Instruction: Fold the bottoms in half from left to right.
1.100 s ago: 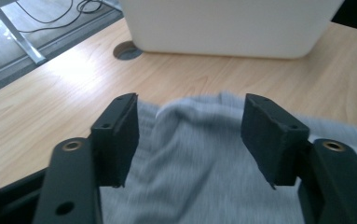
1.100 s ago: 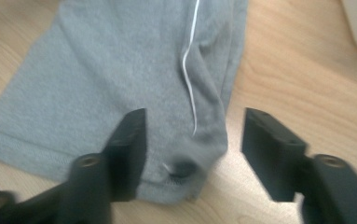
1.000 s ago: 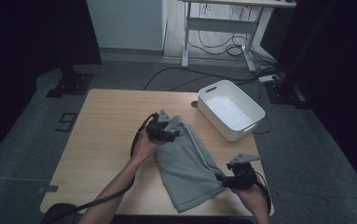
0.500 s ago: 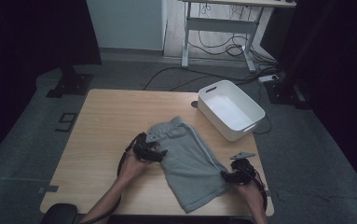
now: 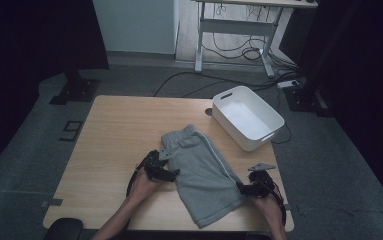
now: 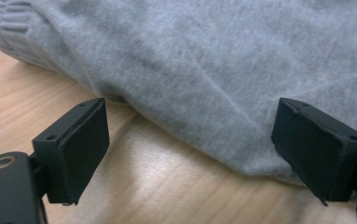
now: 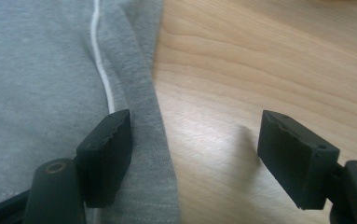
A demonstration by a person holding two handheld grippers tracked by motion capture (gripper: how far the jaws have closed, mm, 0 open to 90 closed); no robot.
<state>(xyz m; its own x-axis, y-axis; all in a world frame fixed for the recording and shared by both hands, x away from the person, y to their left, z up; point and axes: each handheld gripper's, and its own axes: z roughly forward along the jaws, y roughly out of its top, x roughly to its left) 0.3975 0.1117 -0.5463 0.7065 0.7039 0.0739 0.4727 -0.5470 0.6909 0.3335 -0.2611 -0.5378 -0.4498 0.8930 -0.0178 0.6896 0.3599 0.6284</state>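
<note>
Grey shorts [image 5: 204, 172] spread flat on the wooden surface [image 5: 119, 130], near the white bin [image 5: 247, 123], apparently laid out for folding. Left gripper [image 5: 165, 171] at shorts' left edge, right gripper [image 5: 243, 188] at the striped edge, fingers just opened, gripping nothing.

grey shorts [image 5: 201, 172] of soft knit lie spread flat on the wooden bench [image 5: 114, 135], ribbed waistband toward the far side, hem toward the near edge, a thin white stripe running down one side seam.
</note>
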